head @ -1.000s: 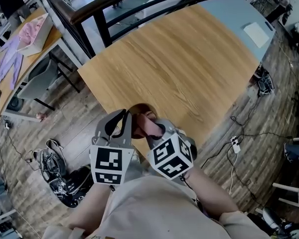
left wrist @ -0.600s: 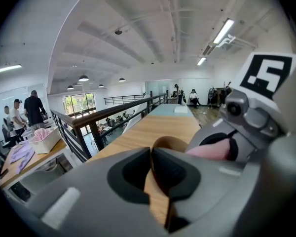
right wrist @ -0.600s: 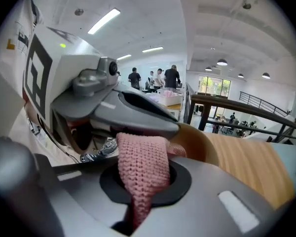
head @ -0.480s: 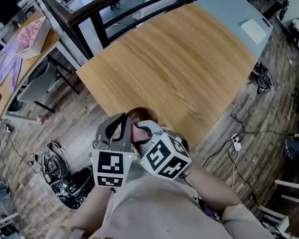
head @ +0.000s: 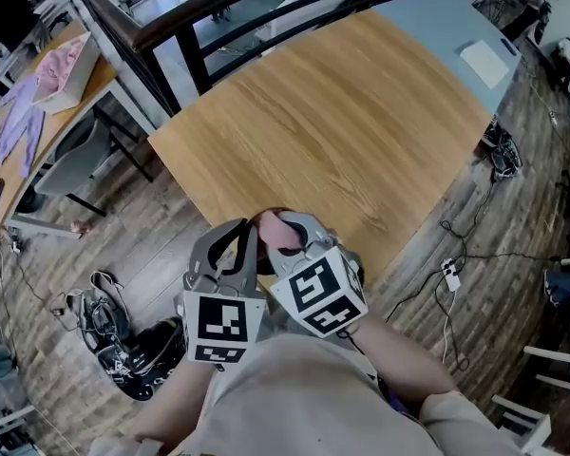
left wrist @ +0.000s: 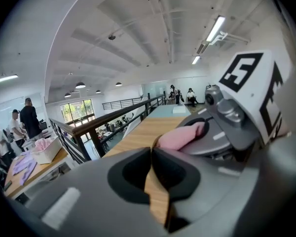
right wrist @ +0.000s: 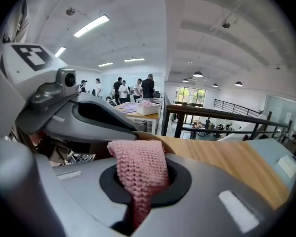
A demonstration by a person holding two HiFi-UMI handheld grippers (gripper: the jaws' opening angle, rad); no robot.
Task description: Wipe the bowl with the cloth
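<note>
A brown wooden bowl [head: 265, 218] is held over the near edge of the wooden table [head: 342, 122], mostly hidden by the grippers. My left gripper [head: 245, 228] is shut on its wall, which shows as a tan strip [left wrist: 155, 201] pinched between the pads. A pink knitted cloth [head: 283, 232] is in my right gripper [head: 294, 226], whose jaws are shut on it. In the right gripper view the cloth [right wrist: 140, 164] rises from between the jaws, right against the bowl's rim [right wrist: 149, 135]. The left gripper view shows the cloth [left wrist: 180, 137] sticking out of the right gripper [left wrist: 222, 132].
A black railing [head: 171, 27] runs behind the table. A white pad [head: 486, 63] lies on the blue-grey far corner. To the left stands a desk with a white box [head: 71, 65] and pink cloths. Shoes [head: 104, 302] and cables [head: 451, 274] lie on the floor. People [right wrist: 138, 88] stand far off.
Both grippers have shifted slightly with the bowl between them. The right gripper has turned and carried the pink cloth across the bowl towards the left gripper.
</note>
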